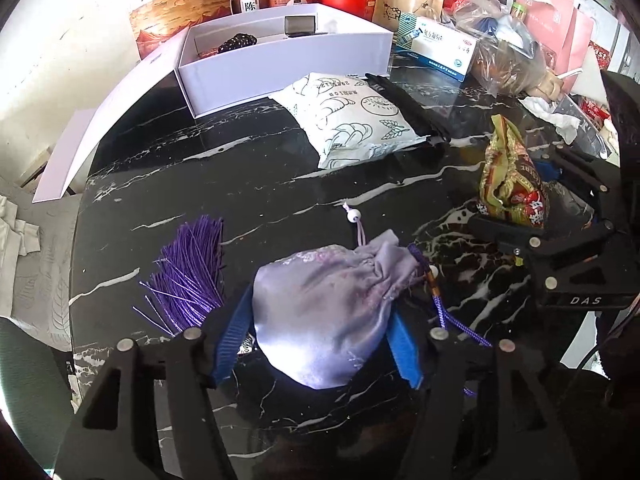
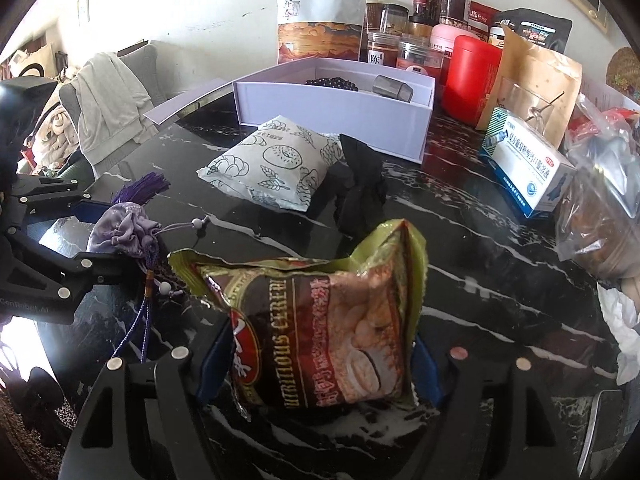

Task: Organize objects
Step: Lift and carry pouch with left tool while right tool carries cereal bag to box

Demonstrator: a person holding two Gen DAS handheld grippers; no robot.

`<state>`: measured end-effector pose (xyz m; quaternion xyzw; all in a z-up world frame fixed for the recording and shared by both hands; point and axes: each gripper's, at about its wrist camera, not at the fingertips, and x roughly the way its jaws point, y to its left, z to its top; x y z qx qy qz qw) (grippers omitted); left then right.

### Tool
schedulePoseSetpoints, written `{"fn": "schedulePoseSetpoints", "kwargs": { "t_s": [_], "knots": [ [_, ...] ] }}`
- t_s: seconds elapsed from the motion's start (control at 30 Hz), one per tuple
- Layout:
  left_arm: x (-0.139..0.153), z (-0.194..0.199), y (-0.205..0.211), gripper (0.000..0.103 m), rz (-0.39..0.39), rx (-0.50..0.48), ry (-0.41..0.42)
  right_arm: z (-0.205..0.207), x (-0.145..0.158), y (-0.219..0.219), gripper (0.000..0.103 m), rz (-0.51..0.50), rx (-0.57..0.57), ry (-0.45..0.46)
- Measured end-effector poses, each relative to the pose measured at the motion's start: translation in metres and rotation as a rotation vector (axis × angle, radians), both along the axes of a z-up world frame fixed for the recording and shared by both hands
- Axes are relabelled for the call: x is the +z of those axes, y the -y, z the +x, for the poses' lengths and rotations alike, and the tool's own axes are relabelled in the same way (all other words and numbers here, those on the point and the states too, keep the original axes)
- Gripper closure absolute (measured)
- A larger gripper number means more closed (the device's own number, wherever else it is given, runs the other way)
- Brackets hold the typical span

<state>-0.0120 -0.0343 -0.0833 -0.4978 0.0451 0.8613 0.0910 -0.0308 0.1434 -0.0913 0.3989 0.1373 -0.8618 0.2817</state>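
Note:
My left gripper (image 1: 320, 344) is shut on a lavender satin drawstring pouch (image 1: 332, 304) with a purple tassel (image 1: 192, 276), low over the black marble table (image 1: 248, 184). My right gripper (image 2: 324, 356) is shut on a green and red cereal packet (image 2: 324, 320); the packet also shows in the left wrist view (image 1: 510, 184). The pouch shows at the left in the right wrist view (image 2: 124, 232). An open white box (image 1: 280, 64) stands at the back, holding a dark beaded item (image 1: 238, 42) and a grey case (image 1: 300, 26). A white printed packet (image 1: 348, 116) and a black cloth item (image 1: 408, 104) lie in front of the box.
Jars (image 2: 420, 28), a red canister (image 2: 472, 76), paper bags (image 2: 532, 80), a white and blue medicine box (image 2: 528, 164) and plastic bags (image 2: 600, 208) crowd the back and right. The box lid (image 1: 104, 120) hangs off the left table edge. A chair with clothes (image 2: 108, 104) stands to the left.

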Motion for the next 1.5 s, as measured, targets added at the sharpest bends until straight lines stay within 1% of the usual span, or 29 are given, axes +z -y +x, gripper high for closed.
{"fn": "schedulePoseSetpoints", "kwargs": {
  "t_s": [0.1, 0.3, 0.43, 0.77, 1.0, 1.17, 1.5],
  "knots": [
    [0.001, 0.001, 0.002, 0.052, 0.003, 0.006, -0.006, 0.000, 0.001, 0.002, 0.031, 0.015, 0.000, 0.000],
    [0.005, 0.002, 0.006, 0.056, 0.047, 0.012, 0.006, 0.002, 0.004, 0.002, 0.034, 0.020, 0.000, 0.003],
    [0.011, 0.005, 0.006, 0.056, 0.049, 0.015, -0.006, 0.004, 0.011, 0.000, 0.035, 0.017, -0.001, -0.002],
    [0.039, 0.007, 0.007, 0.056, 0.065, 0.020, -0.048, 0.003, 0.034, -0.005, 0.035, 0.001, 0.007, -0.020],
    [0.064, 0.004, 0.008, 0.056, 0.047, 0.012, -0.086, 0.001, 0.058, -0.004, 0.035, 0.007, 0.030, -0.053],
    [0.081, 0.001, 0.009, 0.056, 0.017, 0.014, -0.116, 0.000, 0.078, -0.001, 0.035, 0.000, 0.059, -0.093],
    [0.110, -0.013, 0.011, 0.056, 0.025, 0.015, -0.156, -0.009, 0.102, 0.014, 0.035, -0.008, 0.101, -0.124]
  ]
}}
